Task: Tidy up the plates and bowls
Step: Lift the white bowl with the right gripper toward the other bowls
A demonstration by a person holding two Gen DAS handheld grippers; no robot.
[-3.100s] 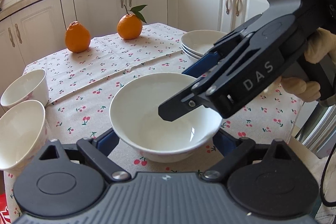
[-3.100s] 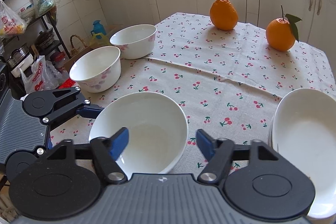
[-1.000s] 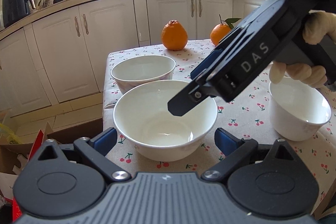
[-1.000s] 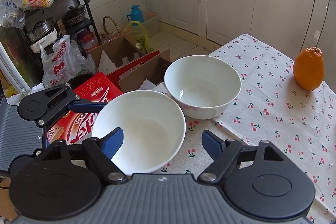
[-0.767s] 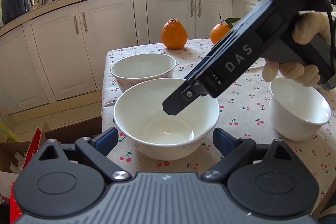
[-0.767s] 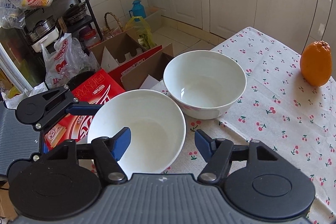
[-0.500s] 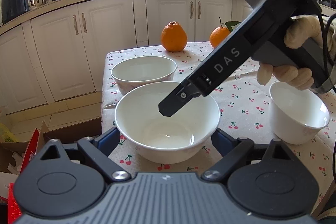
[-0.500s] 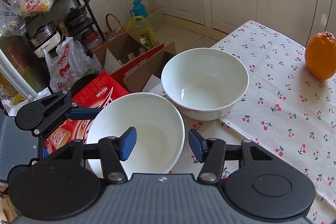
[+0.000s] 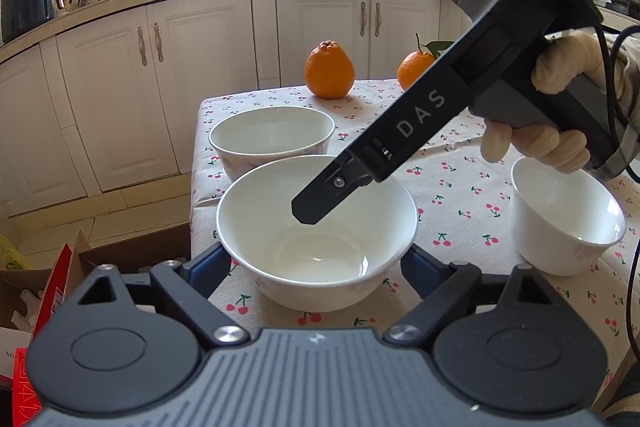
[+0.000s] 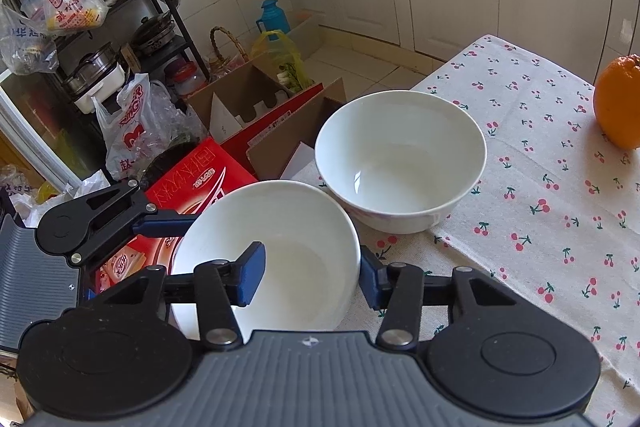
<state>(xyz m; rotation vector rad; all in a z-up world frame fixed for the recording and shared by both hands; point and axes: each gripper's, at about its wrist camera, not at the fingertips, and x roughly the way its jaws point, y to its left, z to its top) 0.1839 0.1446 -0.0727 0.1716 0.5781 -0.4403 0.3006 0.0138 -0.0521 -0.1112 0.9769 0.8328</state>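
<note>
At table's near-left corner, right gripper [image 10: 310, 277] pinches the near bowl [image 10: 276, 251] by its rim for lifting, while left gripper [image 9: 316, 263] brackets it, unclosed.

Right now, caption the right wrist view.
Right tool clamps the near bowl's rim beside a second bowl.

Glossy ceramic bowl [image 9: 316, 227] (cloth [image 9: 452, 167] matt)
</note>
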